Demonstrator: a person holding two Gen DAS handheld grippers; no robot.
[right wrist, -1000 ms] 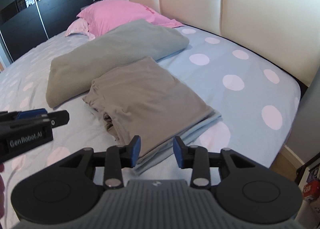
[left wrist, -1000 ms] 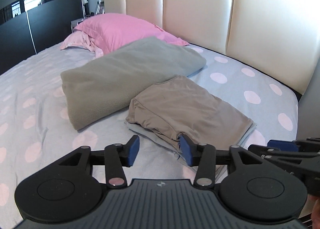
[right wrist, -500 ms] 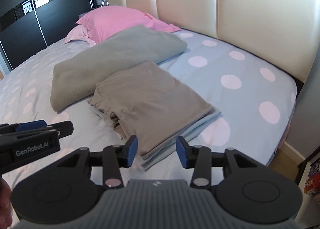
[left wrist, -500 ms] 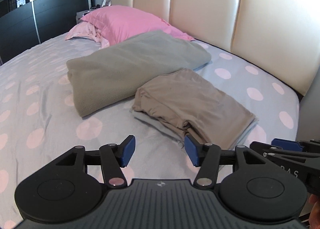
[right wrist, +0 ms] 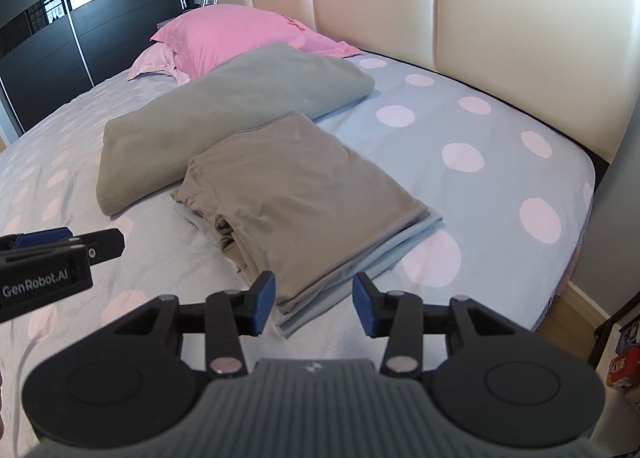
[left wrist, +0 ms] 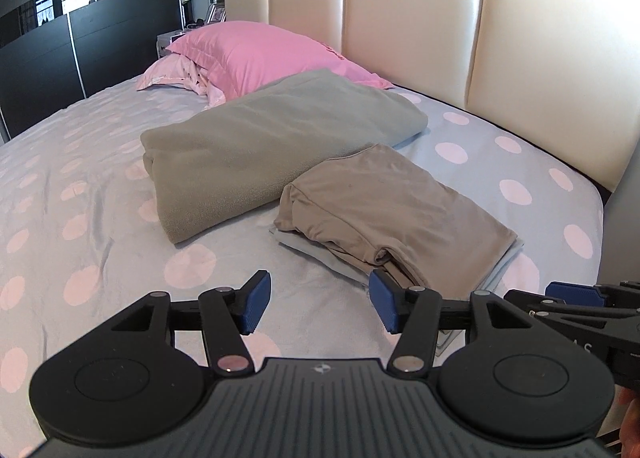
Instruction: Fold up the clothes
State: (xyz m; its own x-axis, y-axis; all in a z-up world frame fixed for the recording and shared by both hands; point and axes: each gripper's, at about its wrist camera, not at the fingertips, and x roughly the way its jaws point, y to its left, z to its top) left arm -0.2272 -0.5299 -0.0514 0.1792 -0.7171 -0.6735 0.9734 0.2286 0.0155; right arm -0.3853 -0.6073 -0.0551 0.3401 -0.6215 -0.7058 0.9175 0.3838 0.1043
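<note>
Hovering over folded taupe garment (right wrist: 304, 194): both grippers' jaws apart, recently widened, holding nothing.

Two matte black plastic grippers: left gripper (left wrist: 316, 300) and right gripper (right wrist: 314, 300) had blue ribbed pads (left wrist: 253, 301), silver pivot screws (right wrist: 223, 365), white "GenRobot.AI" lettering (right wrist: 38, 285).

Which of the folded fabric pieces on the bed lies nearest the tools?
The tan folded garment, stacked on a light blue piece just ahead of both tools; the grey-green blanket lies farther back, toward the pink pillow.

Shirt (right wrist: 304, 194) is lying on the bed (right wrist: 480, 186), blanket (right wrist: 224, 114) just behind it, pillows (right wrist: 232, 34) beyond.
</note>
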